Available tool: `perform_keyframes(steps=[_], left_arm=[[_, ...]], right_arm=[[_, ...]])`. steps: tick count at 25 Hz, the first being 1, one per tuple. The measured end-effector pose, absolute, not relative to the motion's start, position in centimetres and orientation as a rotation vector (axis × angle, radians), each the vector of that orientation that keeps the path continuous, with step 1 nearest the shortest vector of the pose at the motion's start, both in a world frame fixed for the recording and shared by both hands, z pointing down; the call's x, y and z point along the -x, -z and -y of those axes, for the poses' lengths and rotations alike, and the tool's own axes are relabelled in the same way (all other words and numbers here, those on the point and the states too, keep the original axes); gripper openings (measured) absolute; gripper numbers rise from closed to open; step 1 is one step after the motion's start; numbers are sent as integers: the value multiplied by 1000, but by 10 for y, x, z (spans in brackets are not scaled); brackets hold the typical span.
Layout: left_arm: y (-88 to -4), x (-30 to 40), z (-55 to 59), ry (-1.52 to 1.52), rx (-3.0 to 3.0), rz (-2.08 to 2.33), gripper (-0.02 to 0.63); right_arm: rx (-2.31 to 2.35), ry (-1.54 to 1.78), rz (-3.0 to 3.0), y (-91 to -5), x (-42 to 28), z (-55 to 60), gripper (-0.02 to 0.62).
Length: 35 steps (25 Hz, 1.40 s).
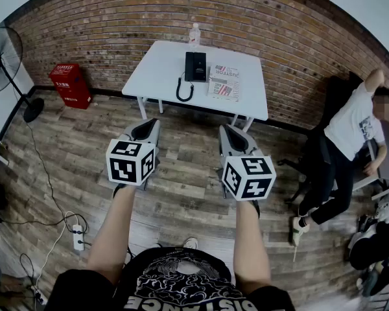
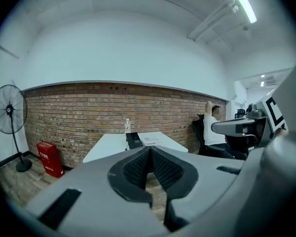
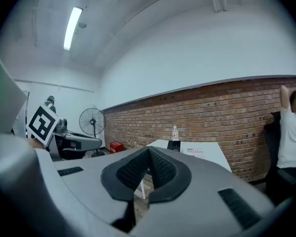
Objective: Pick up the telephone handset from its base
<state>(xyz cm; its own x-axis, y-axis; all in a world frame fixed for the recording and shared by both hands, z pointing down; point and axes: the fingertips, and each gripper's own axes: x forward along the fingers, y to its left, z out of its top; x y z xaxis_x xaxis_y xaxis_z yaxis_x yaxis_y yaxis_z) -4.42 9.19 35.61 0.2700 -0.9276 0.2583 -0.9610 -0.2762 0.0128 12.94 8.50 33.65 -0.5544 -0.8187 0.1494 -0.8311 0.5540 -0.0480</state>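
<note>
Left gripper [image 1: 148, 123] and right gripper [image 1: 231, 131] are held out side by side by a person's bare forearms, low in the head view, each with a black-and-white marker cube at its rear. Both point toward twelve o'clock, over a wood-plank floor [image 1: 181, 193]. In the left gripper view, the left gripper [image 2: 149, 157] has its two dark textured pads pressed together with nothing between them. In the right gripper view, the right gripper [image 3: 147, 163] shows the same: pads meeting at the tip, holding nothing.

At about eight o'clock from the grippers, a white power strip [image 1: 78, 238] lies on the floor with cables trailing from it. At three o'clock, a person in a white shirt and dark trousers [image 1: 350, 138] sits in a dark chair.

Farther off at twelve o'clock, well apart from both grippers, stands a white table [image 1: 159, 67] set against a brick wall [image 1: 117, 24]. On it lies the black telephone [image 1: 196, 67], with the handset [image 1: 190, 67] seemingly resting on its base. A coiled black cord [image 1: 183, 91] loops toward the table's near edge. Just beside the telephone, at its three o'clock, lies a printed paper [image 1: 224, 83]. Behind it, at the wall edge of the table, is a clear bottle [image 1: 194, 36].

At ten o'clock, a red box [image 1: 70, 85] sits against the wall, and a standing fan [image 1: 3, 60] is farther left still.
</note>
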Motion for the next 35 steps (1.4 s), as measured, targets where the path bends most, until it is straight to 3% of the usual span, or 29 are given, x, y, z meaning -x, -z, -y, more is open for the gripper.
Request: perform_keyframes(steps=[21,35], left_arm=[[-364,3,-39,-264,-2358,1758,8],[-387,30,93,-223,-2381,1628,37]], right_arm=[[-1358,-196,2669,-356,-155,-40,0],[-1371,-191,2617,-372,-118,78,0]])
